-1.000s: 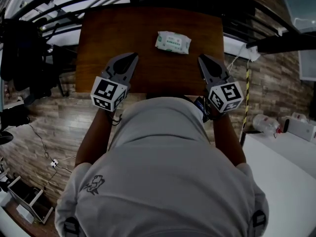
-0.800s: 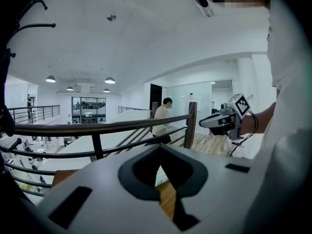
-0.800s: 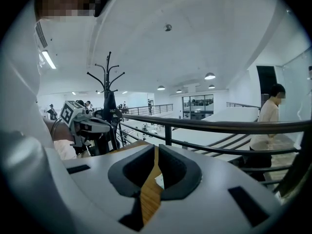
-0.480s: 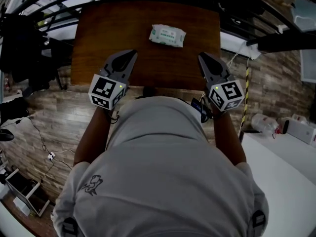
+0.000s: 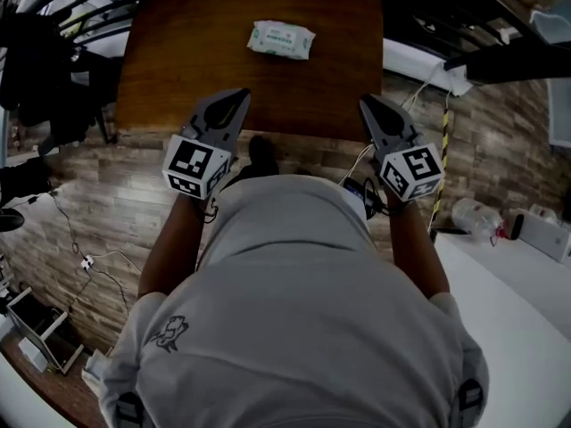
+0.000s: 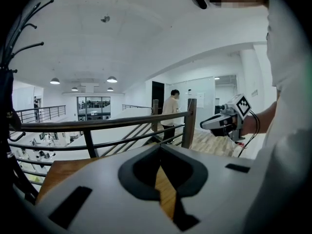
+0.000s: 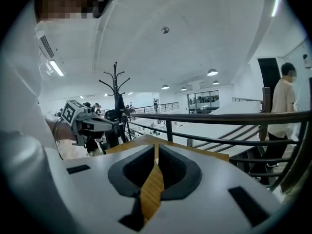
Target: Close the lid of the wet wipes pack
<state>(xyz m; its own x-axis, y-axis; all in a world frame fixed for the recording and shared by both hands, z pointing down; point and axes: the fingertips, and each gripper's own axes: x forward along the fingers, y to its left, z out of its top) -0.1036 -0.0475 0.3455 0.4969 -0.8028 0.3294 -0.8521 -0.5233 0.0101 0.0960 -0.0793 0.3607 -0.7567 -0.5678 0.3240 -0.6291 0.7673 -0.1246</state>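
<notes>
While facing the wooden table (image 5: 178, 61), holds the left gripper (image 5: 239, 96) and the right gripper (image 5: 366, 103) out in front, side by side and well apart, with forearms (image 5: 174, 239) bent forward from the elbows and wrists straight. Points both slightly downward, tips over the table's near edge. Shows both pairs of jaws closed tip to tip, nothing between them. Has the wet wipes pack (image 5: 281, 39) lying flat near the table's far edge, well ahead of both grippers and untouched. Cannot make out the lid's state.
</notes>
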